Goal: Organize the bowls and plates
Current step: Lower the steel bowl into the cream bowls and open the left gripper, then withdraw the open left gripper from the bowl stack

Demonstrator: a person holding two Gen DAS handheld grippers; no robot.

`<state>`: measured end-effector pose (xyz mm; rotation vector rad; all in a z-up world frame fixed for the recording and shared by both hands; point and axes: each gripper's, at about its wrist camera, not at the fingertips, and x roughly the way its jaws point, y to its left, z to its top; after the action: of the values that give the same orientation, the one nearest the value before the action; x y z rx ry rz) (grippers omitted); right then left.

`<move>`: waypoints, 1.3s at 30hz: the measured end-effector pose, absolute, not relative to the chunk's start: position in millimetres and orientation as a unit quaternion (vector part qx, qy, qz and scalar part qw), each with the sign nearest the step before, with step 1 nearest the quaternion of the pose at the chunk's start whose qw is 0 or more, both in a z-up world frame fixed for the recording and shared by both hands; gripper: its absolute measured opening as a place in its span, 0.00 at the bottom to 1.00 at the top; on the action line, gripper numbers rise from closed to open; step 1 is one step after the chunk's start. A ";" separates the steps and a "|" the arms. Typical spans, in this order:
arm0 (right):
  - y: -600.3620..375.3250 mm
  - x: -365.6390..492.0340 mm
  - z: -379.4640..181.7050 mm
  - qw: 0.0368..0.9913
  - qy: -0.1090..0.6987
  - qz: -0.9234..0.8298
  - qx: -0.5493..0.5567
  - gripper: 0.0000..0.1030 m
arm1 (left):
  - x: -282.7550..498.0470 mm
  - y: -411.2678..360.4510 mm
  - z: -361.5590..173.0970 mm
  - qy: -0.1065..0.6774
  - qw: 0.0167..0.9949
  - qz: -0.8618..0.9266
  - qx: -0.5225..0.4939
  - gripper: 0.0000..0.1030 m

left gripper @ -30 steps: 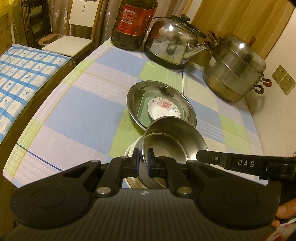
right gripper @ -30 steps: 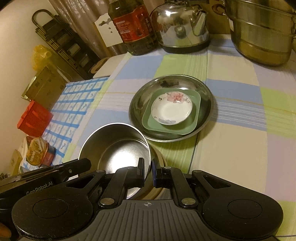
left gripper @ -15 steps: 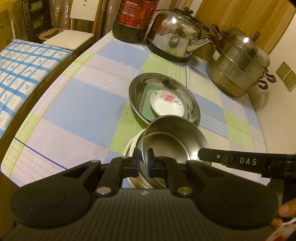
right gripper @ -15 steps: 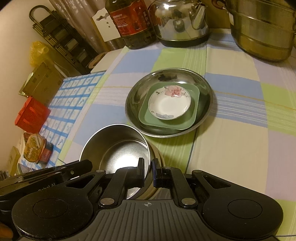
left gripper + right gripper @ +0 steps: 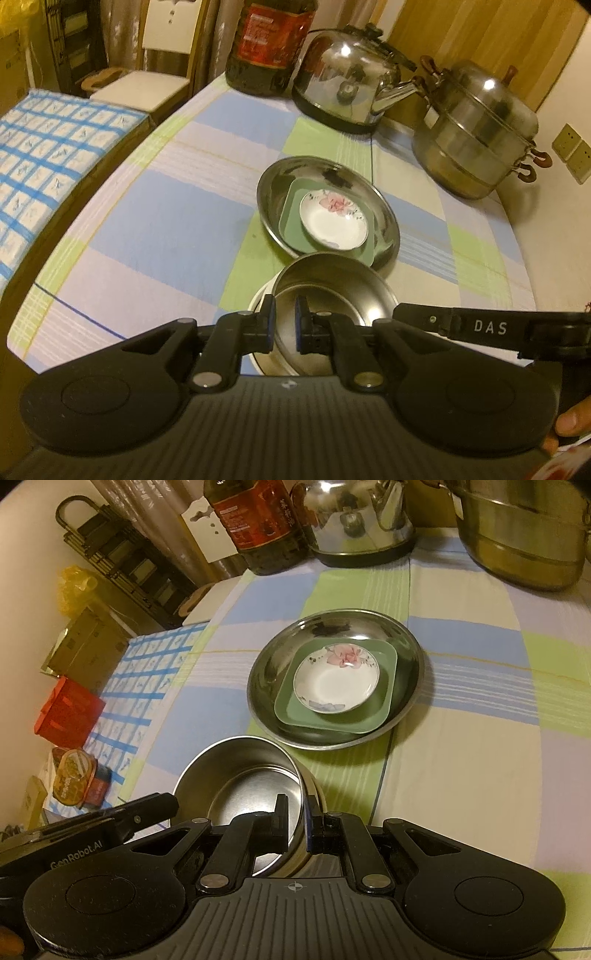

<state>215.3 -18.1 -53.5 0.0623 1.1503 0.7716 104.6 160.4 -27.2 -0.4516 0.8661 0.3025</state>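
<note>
A steel bowl (image 5: pixel 332 291) (image 5: pixel 243 775) sits tilted in a white bowl (image 5: pixel 258 302) near the table's front edge. My left gripper (image 5: pixel 284 325) is shut on the steel bowl's left rim. My right gripper (image 5: pixel 297 823) is shut on its right rim. Behind it, a steel plate (image 5: pixel 273 184) (image 5: pixel 332 624) holds a green square plate (image 5: pixel 290 218) (image 5: pixel 384 705) with a small floral dish (image 5: pixel 334 221) (image 5: pixel 336 681) on top.
At the table's back stand an oil bottle (image 5: pixel 269 44) (image 5: pixel 258 524), a steel kettle (image 5: pixel 351 92) (image 5: pixel 358 517) and a steamer pot (image 5: pixel 476 133) (image 5: pixel 521 535). A blue-checked surface (image 5: pixel 48 158) and a chair (image 5: pixel 140 85) lie to the left of the table.
Both grippers and the steel bowl have drawn back a little from the stacked plates. The jaws of both grippers have spread slightly around the bowl's rim.
</note>
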 end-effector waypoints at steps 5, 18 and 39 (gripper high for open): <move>-26.4 207.4 -44.5 0.776 0.512 0.367 0.032 0.11 | 97.3 148.9 -14.0 0.401 0.885 0.144 -0.189 0.07; -77.9 172.4 -34.9 0.780 0.497 0.379 0.044 0.51 | 56.8 109.3 -0.7 0.415 0.885 0.134 -0.162 0.18; -167.8 116.6 -60.5 0.768 0.532 0.356 -0.004 0.67 | 22.0 15.7 -32.1 0.469 0.861 0.105 -0.167 0.19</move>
<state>116.6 -167.8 -60.5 -0.0095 1.1536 0.7731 22.0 15.7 -32.1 -0.3496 0.9835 0.2210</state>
